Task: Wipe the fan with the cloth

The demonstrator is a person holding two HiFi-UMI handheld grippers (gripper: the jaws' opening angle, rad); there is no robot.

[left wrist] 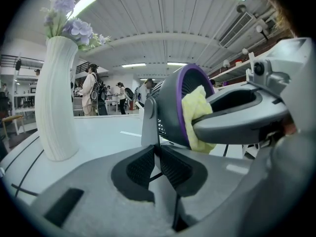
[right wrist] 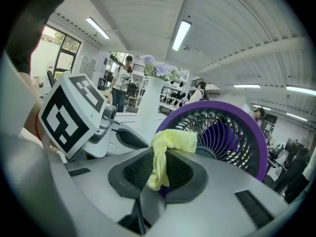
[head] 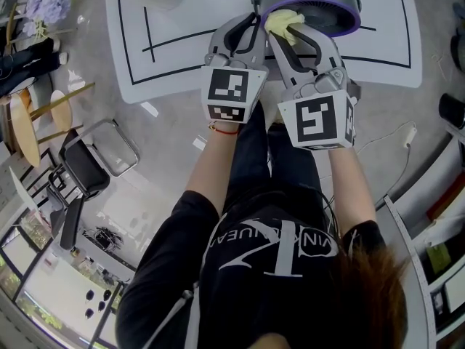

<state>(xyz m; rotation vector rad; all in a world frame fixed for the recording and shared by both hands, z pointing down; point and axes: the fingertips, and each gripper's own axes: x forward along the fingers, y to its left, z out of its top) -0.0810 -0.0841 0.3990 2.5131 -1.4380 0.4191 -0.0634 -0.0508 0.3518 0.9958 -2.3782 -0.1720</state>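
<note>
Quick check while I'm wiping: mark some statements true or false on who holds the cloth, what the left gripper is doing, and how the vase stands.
1. The right gripper grips the yellow cloth. True.
2. The cloth lies against the purple rim of the fan. True.
3. The left gripper is open and empty. False: its jaws are closed on the fan's grey bracket.
4. The white vase lies on its side. False: it stands upright.
</note>
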